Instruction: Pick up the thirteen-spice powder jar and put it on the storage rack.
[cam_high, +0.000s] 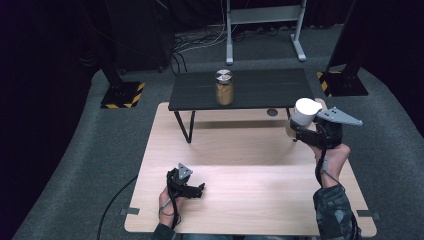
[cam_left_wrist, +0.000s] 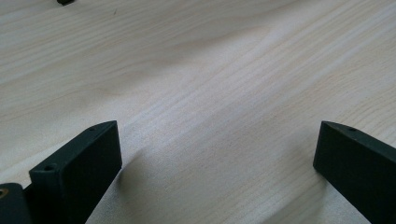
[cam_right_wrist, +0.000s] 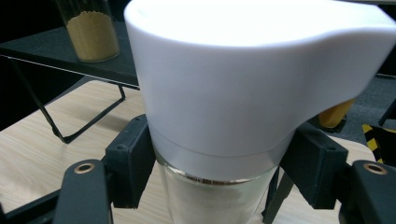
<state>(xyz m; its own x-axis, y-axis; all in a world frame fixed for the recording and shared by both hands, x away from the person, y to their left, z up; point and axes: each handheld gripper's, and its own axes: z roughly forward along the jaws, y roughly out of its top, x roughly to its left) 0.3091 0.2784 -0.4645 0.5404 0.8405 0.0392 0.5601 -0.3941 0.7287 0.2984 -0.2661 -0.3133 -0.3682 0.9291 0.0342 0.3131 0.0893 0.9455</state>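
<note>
White-lidded glass jar (cam_high: 304, 113) is clamped just under its lid by the right tool (cam_high: 311, 131), held up over the far right of the wooden table (cam_high: 240, 200). Left tool (cam_high: 192, 190) is parked near the table's front edge, jaws wide apart, nothing gripped.

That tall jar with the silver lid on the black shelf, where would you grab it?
Probably around the glass body of the jar, below its silver lid, coming level from the near side. It stands upright close to the black shelf's front edge, and its straight round wall suits two flat jaws.

left gripper (cam_high: 200, 189) low, jaws apart; right gripper (cam_high: 295, 131) raised, jaws clamped.
</note>
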